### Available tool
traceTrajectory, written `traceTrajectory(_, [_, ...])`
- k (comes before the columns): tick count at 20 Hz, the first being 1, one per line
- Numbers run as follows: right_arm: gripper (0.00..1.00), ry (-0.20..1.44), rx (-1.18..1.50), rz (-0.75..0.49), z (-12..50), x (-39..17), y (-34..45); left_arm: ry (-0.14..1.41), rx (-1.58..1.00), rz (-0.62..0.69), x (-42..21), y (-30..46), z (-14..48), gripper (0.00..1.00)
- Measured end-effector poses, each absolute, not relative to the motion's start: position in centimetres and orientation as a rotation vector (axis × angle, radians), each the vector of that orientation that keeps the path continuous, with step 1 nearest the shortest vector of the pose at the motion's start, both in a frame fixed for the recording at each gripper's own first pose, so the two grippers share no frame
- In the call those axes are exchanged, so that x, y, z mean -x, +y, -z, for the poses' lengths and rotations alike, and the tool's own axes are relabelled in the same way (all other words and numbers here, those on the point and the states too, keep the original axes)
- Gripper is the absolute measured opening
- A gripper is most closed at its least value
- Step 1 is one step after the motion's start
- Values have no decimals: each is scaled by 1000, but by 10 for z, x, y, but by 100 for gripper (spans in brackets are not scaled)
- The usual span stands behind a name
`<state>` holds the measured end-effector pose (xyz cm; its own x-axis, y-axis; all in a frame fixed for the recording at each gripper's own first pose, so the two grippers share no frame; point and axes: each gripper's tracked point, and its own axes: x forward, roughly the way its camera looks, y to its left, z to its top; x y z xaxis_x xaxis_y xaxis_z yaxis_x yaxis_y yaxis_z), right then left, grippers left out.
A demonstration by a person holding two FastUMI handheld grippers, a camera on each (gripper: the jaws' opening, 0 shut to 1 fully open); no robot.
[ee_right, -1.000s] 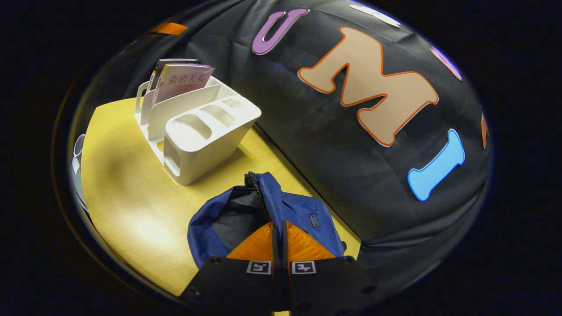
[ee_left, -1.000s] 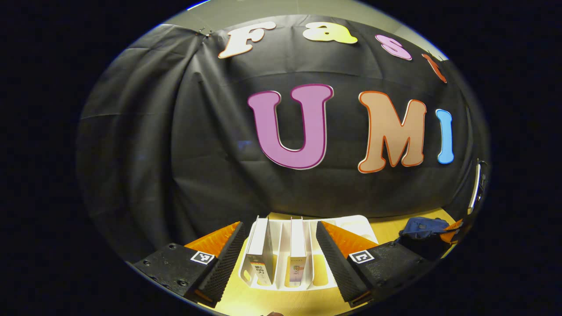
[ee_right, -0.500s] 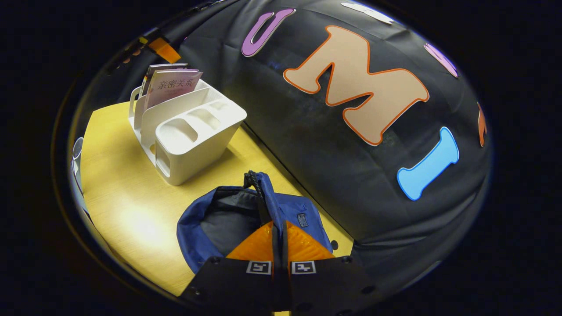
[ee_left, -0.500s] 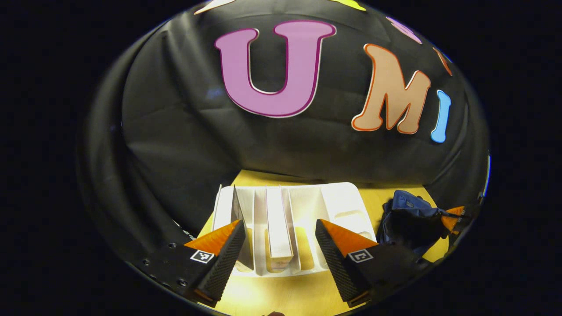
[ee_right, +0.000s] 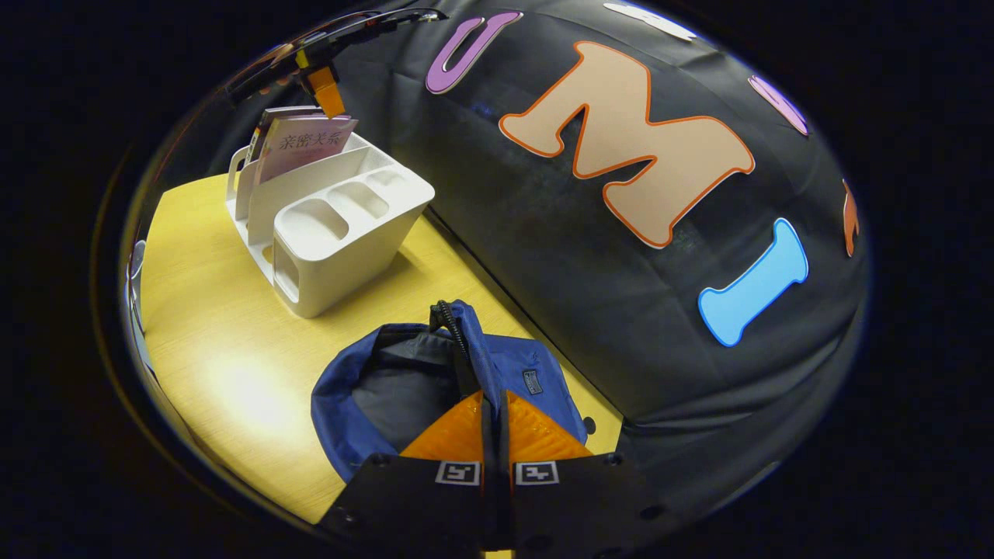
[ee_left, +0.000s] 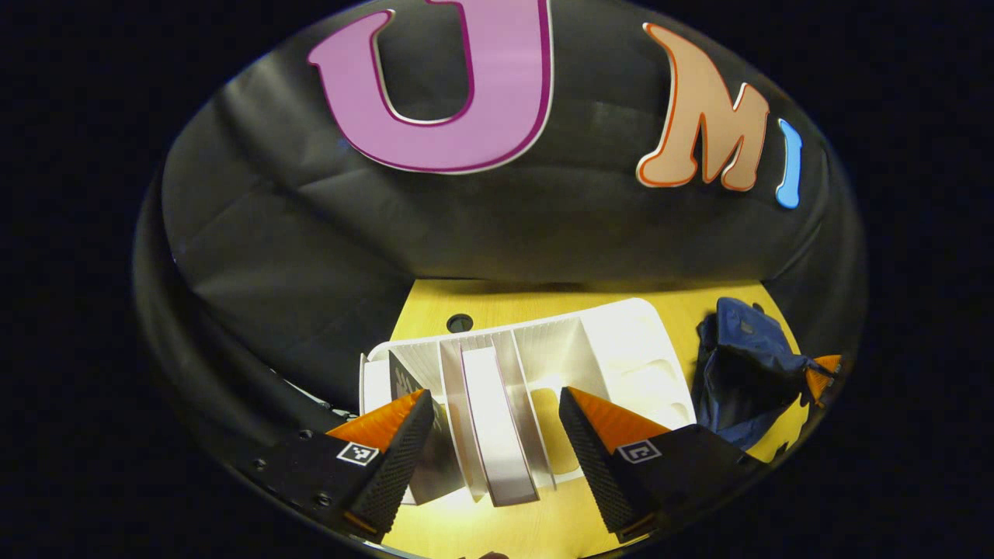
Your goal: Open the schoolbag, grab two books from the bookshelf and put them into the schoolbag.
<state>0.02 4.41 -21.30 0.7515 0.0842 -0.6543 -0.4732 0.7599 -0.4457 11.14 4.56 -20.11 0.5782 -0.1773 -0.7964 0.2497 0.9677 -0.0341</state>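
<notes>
Left gripper (ee_left: 493,400) hangs above the white bookshelf (ee_left: 621,341), pointing down, fingers spread wide either side of a white-edged book (ee_left: 497,419) standing in a slot. A second book (ee_left: 404,380) stands in the slot further left, beside the left finger. Neither finger touches. To the right on the yellow table (ee_right: 233,349), the blue schoolbag (ee_right: 373,396) sits open. Right gripper (ee_right: 493,404) is low at the bag's mouth, fingers pressed together on its zipper edge (ee_right: 458,341), holding it up.
</notes>
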Motion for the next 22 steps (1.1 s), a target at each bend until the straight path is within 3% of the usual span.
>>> traceTrajectory(9, [2, 670, 651, -326, 217, 6, 44, 1153, -75, 269, -96, 42, 250, 94])
traceTrajectory(11, [2, 671, 653, -330, 217, 7, 44, 1167, -85, 256, -96, 46, 255, 80])
traceTrajectory(16, [2, 669, 654, -332, 220, 6, 46, 1219, -102, 225, -90, 55, 265, 64])
traceTrajectory(18, [2, 668, 652, -329, 219, 6, 46, 1226, -101, 219, -91, 58, 265, 43])
traceTrajectory(22, [2, 669, 651, -329, 220, 7, 47, 1234, -84, 228, -85, 53, 262, 36])
